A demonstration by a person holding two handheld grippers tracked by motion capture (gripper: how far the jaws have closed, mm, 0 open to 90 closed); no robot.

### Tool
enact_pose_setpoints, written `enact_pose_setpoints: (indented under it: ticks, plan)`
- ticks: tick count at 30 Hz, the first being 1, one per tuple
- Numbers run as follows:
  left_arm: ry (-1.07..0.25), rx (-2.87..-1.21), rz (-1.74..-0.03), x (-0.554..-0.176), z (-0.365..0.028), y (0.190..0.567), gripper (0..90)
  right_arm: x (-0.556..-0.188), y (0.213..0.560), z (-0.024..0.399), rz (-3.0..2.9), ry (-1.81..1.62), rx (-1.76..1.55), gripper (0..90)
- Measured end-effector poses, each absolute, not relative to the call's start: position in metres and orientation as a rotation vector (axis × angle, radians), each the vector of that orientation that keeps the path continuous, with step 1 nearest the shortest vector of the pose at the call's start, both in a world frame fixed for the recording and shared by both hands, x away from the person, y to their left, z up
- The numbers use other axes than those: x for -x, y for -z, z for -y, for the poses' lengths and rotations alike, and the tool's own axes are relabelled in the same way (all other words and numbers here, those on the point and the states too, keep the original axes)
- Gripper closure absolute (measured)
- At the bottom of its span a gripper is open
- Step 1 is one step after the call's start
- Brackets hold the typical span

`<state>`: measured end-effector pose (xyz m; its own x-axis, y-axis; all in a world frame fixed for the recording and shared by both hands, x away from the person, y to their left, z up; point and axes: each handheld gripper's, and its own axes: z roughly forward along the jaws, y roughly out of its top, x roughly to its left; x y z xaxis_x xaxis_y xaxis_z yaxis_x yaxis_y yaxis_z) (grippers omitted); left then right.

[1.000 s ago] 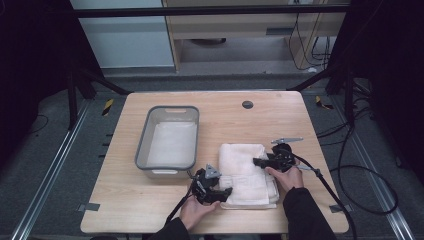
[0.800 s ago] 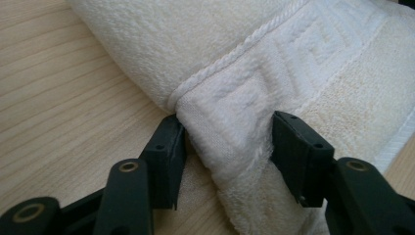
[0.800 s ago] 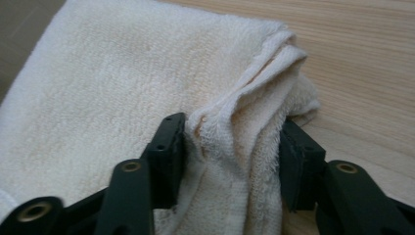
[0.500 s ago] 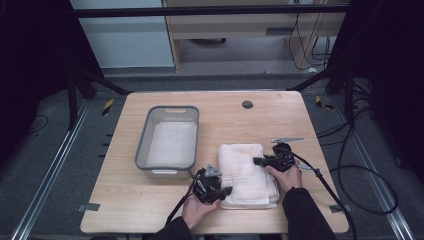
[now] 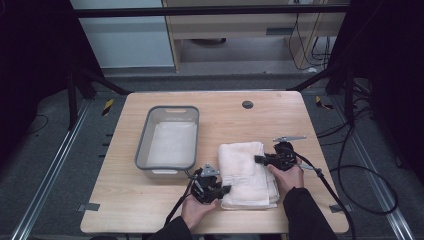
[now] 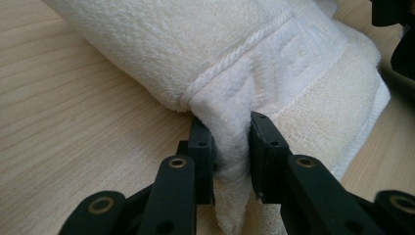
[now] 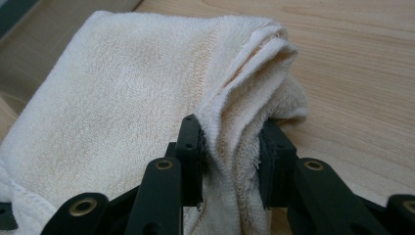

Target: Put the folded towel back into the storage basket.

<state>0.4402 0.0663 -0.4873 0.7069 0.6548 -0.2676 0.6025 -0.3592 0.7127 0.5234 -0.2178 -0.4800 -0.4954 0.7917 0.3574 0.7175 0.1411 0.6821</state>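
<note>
left gripper [image 5: 224,189] low, level, pinching towel [image 5: 246,172] | right gripper [image 5: 258,159] low, level, pinching towel

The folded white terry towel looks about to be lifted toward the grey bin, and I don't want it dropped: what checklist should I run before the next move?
1. Left gripper shut on the folded white terry towel: ok; its jaws have just closed and pinch a bunched corner.
2. Right gripper shut on the towel: ok; its jaws have just closed over several stacked layers.
3. Grips on opposite sides of the towel: ok.
4. All layers caught by the left gripper: cannot tell.
5. Grey rectangular plastic bin free to receive: ok; only a pale flat lining shows inside.
6. Path across the light wooden table to the bin: ok.
</note>
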Motion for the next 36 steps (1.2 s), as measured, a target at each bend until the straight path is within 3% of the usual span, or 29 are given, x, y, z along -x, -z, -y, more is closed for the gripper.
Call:
enact_pose_setpoints:
  ticks: [36]
  plan:
    - [-0.182, -1.936, -0.843, -0.426, -0.087, 0.424, 73.5, -0.502, 0.408, 0.216, -2.161, -1.466, -1.35, 67.8]
